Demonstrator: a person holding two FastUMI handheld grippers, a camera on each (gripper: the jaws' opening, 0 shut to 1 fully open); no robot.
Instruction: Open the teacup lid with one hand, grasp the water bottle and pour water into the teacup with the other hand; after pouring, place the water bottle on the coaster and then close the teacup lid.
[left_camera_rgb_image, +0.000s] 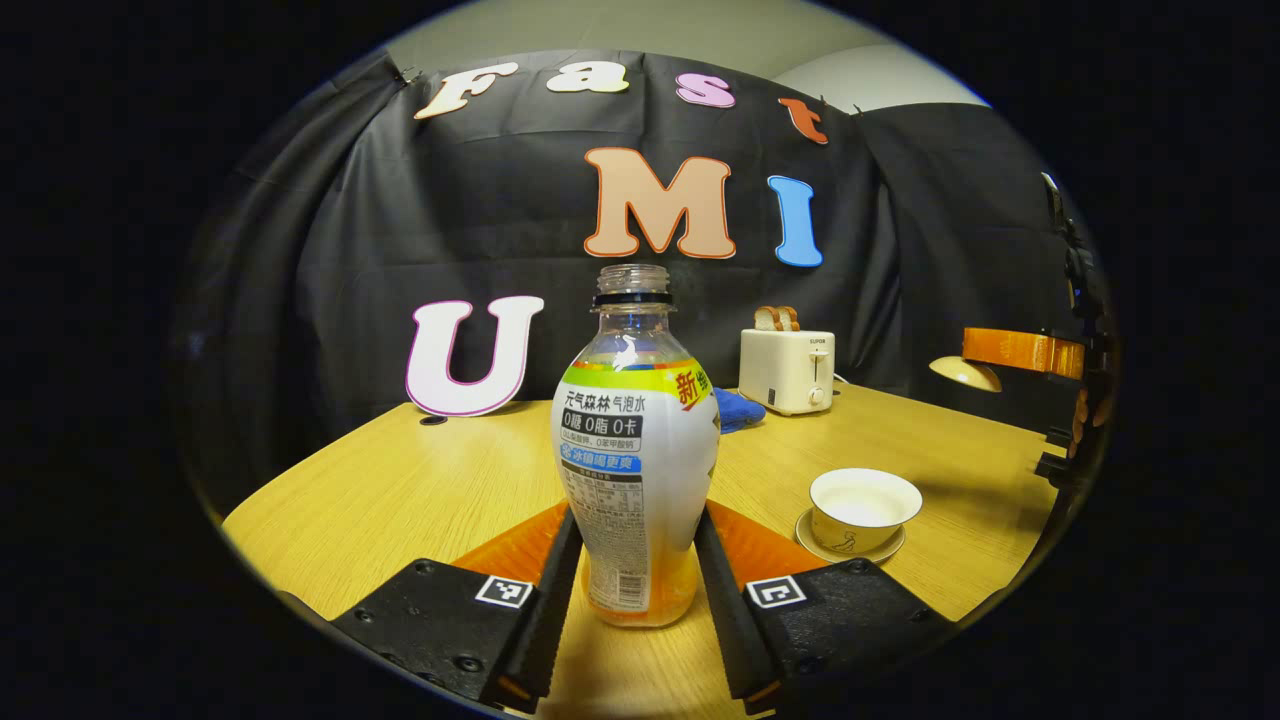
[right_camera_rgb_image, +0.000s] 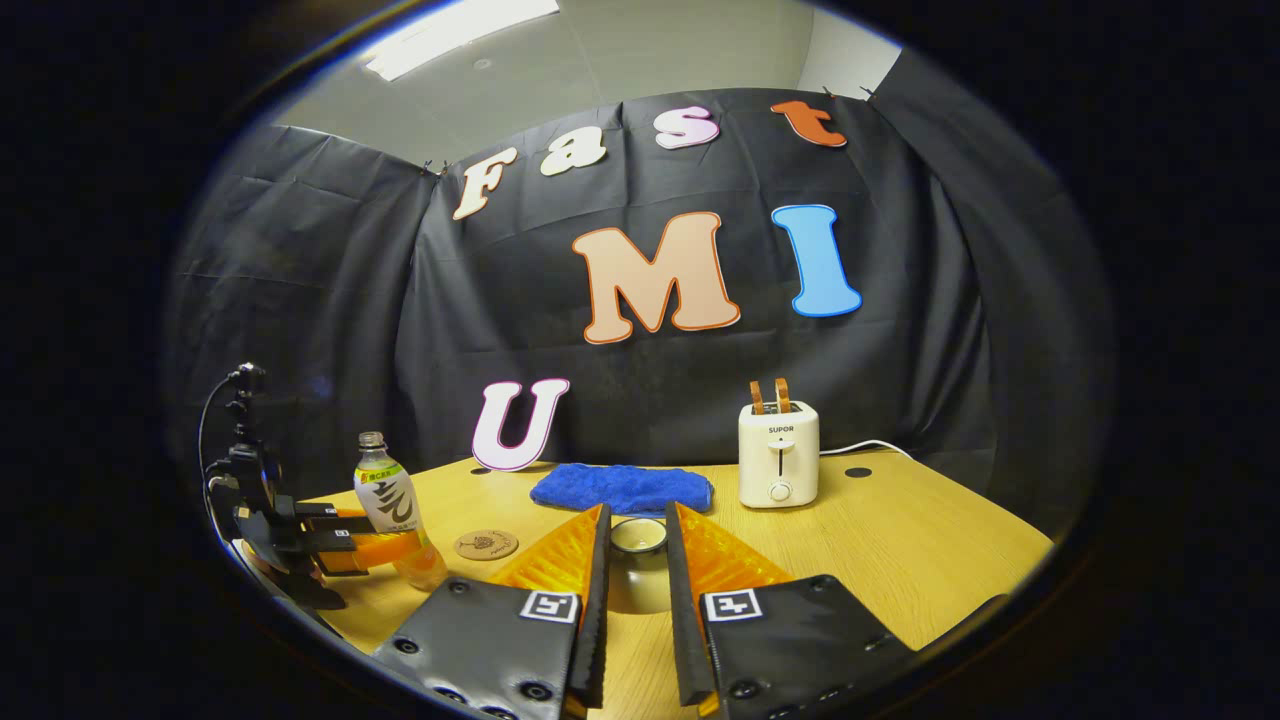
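Note:
A capless water bottle (left_camera_rgb_image: 636, 450) with a little orange liquid stands upright between my left gripper's (left_camera_rgb_image: 638, 520) fingers, which press on both of its sides. To the right, the open white teacup (left_camera_rgb_image: 864, 510) sits on its saucer. In the left gripper view, my right gripper (left_camera_rgb_image: 1020, 352) hovers high at the far right with the cream teacup lid (left_camera_rgb_image: 963, 373) at its fingertips. In the right gripper view, my right gripper (right_camera_rgb_image: 638, 515) is shut on the lid (right_camera_rgb_image: 638, 565). At the far left of that view are the left gripper (right_camera_rgb_image: 365, 548), the bottle (right_camera_rgb_image: 388, 495) and a round brown coaster (right_camera_rgb_image: 486, 544).
A white toaster (right_camera_rgb_image: 779, 455) with bread slices stands at the back of the wooden table (right_camera_rgb_image: 900, 540), its cord running off to the right. A folded blue cloth (right_camera_rgb_image: 622, 487) lies to the left of the toaster. A white letter prop (left_camera_rgb_image: 470, 355) leans at the table's back edge.

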